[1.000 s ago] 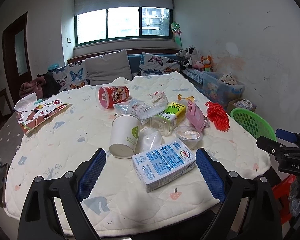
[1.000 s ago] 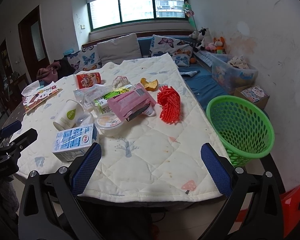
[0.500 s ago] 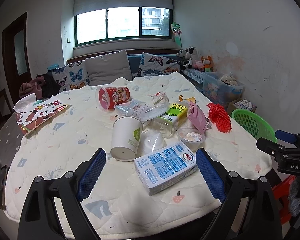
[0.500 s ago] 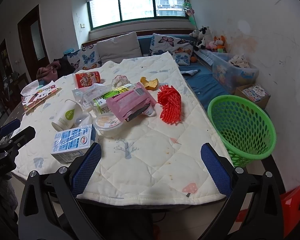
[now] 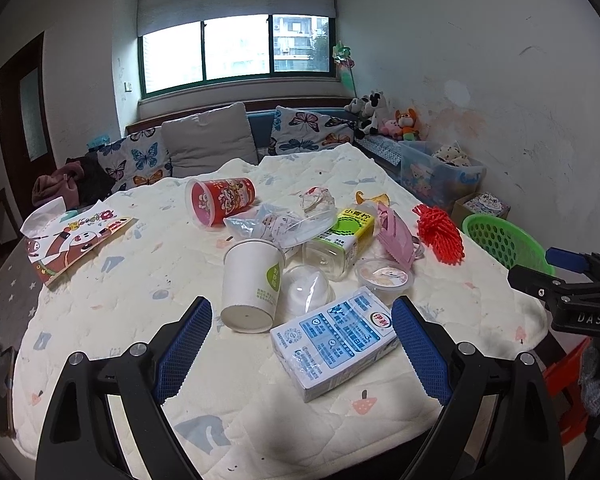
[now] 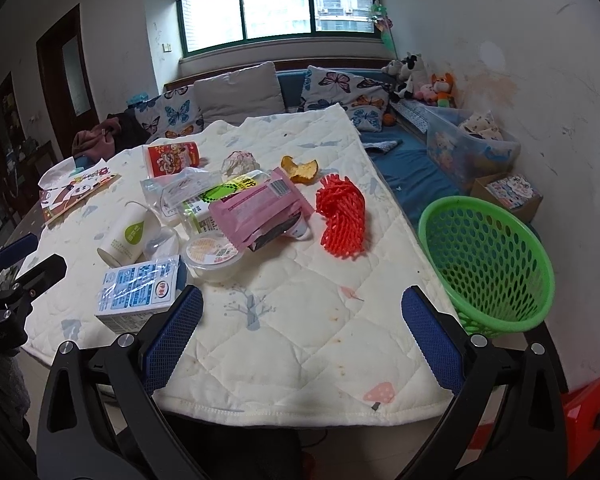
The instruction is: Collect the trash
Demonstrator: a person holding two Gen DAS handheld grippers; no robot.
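2 grippers, fingers spread wide, holding nothing: left gripper (image 5: 302, 344) above milk carton (image 5: 334, 342); right gripper (image 6: 302, 326) over quilt (image 6: 300, 320).

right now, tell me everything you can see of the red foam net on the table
The red foam net is a soft mesh sleeve of the sort wrapped round fruit, bright red with diamond holes. It lies crumpled and folded over on the quilted cover, near the edge next to the green basket. Nothing rests on it; the pink packet lies close beside it, and neither tool touches it.
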